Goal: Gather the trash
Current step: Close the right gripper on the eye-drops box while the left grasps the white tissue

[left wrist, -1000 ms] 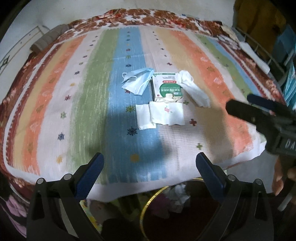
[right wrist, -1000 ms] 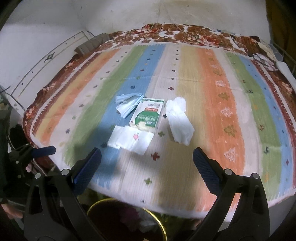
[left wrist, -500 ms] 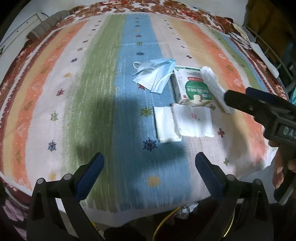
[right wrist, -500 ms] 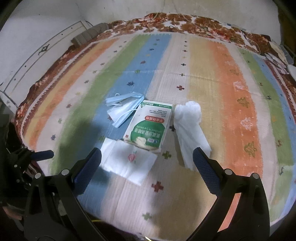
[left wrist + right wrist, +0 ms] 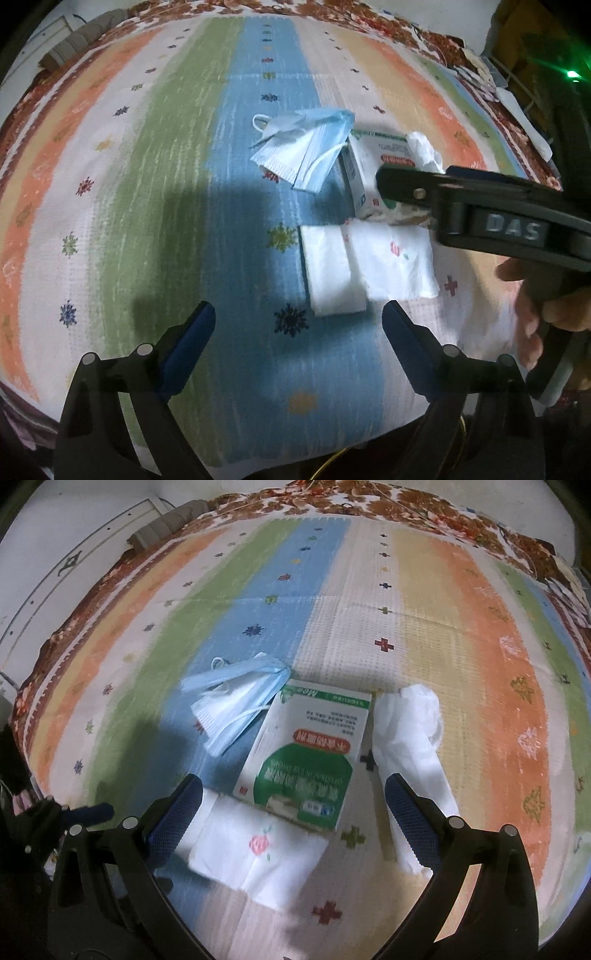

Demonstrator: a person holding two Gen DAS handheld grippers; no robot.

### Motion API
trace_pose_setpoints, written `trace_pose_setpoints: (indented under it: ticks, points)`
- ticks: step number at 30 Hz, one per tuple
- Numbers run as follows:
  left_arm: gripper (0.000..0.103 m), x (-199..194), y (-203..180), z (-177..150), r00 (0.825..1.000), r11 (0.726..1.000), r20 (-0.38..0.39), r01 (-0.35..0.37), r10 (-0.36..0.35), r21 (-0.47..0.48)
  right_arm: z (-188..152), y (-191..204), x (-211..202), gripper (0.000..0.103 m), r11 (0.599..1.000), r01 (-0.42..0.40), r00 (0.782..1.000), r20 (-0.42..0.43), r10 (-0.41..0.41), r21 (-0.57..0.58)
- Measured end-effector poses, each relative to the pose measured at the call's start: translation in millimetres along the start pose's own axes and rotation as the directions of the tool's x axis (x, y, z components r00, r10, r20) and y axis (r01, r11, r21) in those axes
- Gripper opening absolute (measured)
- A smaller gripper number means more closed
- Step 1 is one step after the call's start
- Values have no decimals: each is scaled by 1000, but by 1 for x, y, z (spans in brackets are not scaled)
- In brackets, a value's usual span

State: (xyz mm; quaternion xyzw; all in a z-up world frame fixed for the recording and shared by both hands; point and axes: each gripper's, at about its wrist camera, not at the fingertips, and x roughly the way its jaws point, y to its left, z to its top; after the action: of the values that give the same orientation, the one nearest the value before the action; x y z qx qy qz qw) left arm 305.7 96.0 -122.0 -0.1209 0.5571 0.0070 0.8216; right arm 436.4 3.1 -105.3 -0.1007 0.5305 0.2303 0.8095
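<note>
Box (image 5: 306,760): green and white, flat at the middle of the striped cover (image 5: 461,635).
Mask (image 5: 236,705): blue, crumpled, touching the box's far left corner.
Napkin (image 5: 258,853): white, folded, pink flower print, just under the box's near end.
Tissue (image 5: 410,753): white, wadded, long, beside the box's right edge.
Left gripper (image 5: 297,325): jaws wide but just closing a little, nothing between them, over the blue stripe near the napkin's left end.
Right gripper (image 5: 293,799): jaws apart, empty, above the box and napkin.
</note>
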Motion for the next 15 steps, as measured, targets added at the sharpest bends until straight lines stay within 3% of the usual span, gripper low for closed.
trace_pose_setpoints:
  ticks: [4,15]
  points:
    - [88,5,8,5,1000,999,-4,14,-14,-53,5,-1,10,94,999,51,999,2,-51,7]
    - [79,21,6,11,998,993,-25,61,-64,-103,12,0,34,91,998,56,998,-44,-55,28]
